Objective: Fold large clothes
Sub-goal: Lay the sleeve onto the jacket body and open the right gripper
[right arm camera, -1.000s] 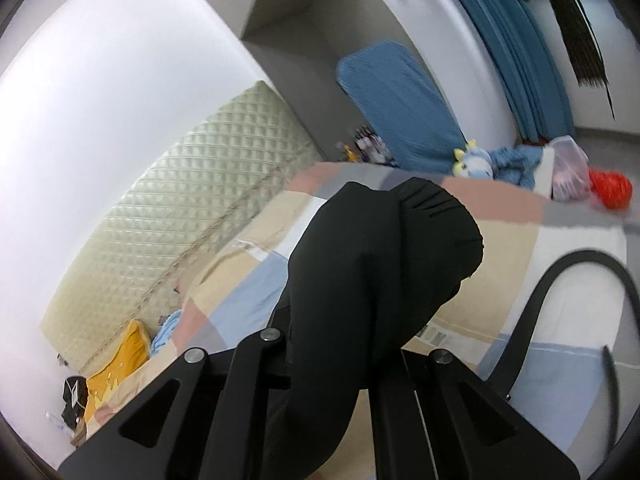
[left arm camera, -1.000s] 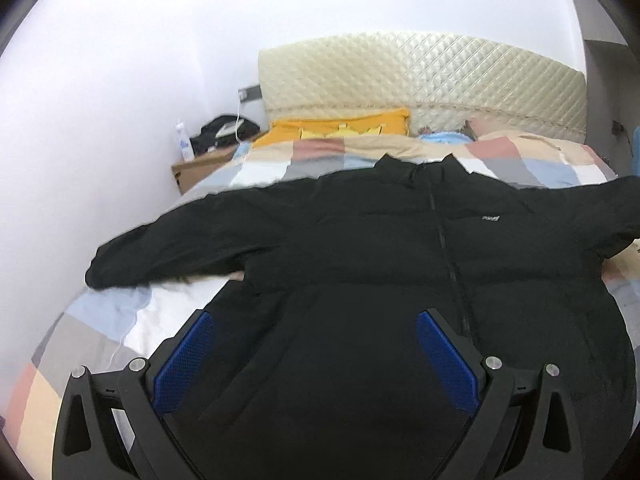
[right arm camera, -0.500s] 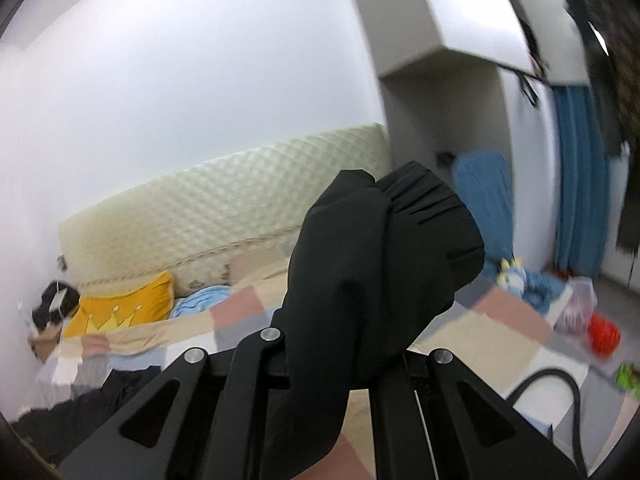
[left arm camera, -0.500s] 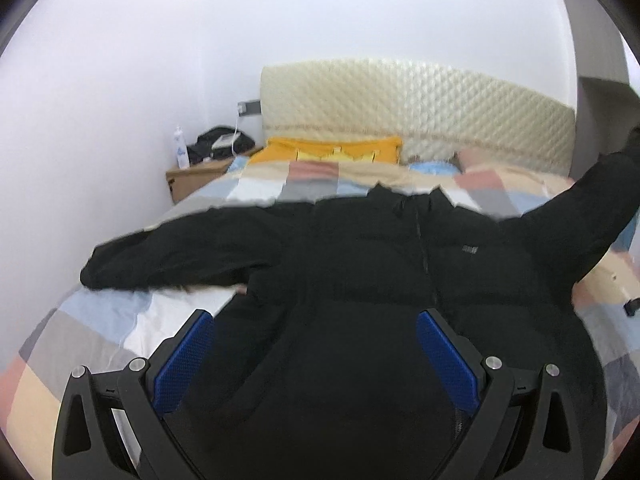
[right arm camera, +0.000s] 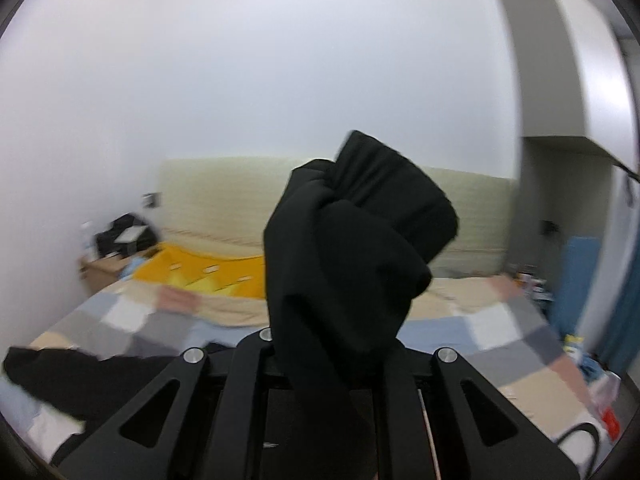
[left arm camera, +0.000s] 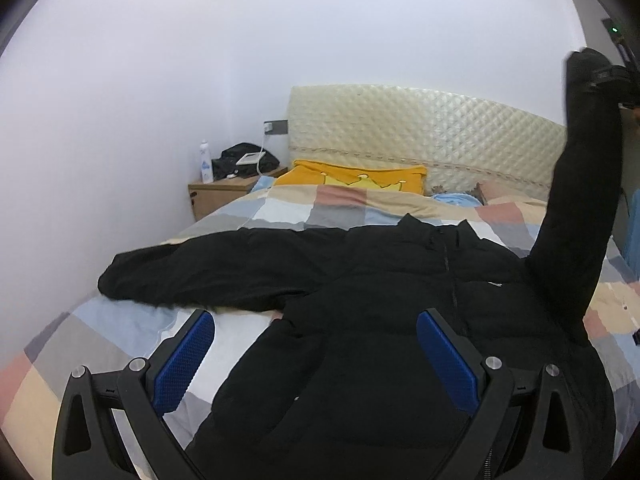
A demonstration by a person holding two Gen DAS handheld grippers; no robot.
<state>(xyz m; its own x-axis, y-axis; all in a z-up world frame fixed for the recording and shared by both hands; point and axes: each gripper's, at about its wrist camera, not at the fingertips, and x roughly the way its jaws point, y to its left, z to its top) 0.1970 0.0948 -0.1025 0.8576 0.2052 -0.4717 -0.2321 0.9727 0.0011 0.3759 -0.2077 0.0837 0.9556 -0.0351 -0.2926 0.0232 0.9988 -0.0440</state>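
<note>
A black padded jacket (left arm camera: 400, 300) lies front up on the checked bedspread (left arm camera: 280, 212), collar toward the headboard. Its left sleeve (left arm camera: 200, 272) rests spread out flat. Its right sleeve (left arm camera: 576, 200) is pulled steeply up off the bed to the upper right. The cuff (right arm camera: 360, 248) is bunched between the fingers of my right gripper (right arm camera: 328, 344), whose jaws are just starting to open while still pinching the fabric. My left gripper (left arm camera: 316, 356) hovers over the jacket's lower body, open, with nothing between its blue pads (left arm camera: 184, 360).
A quilted cream headboard (left arm camera: 420, 132) and a yellow pillow (left arm camera: 352, 176) are at the far end. A wooden nightstand (left arm camera: 218, 196) with a bottle (left arm camera: 205, 162) and a dark bag stands in the left corner by the white wall. Blue fabric (right arm camera: 580, 264) and clutter lie right of the bed.
My right gripper has swung the sleeve from low beside the bed to high above it, rolling as it went. The left gripper has risen a little and drawn back from the jacket.
</note>
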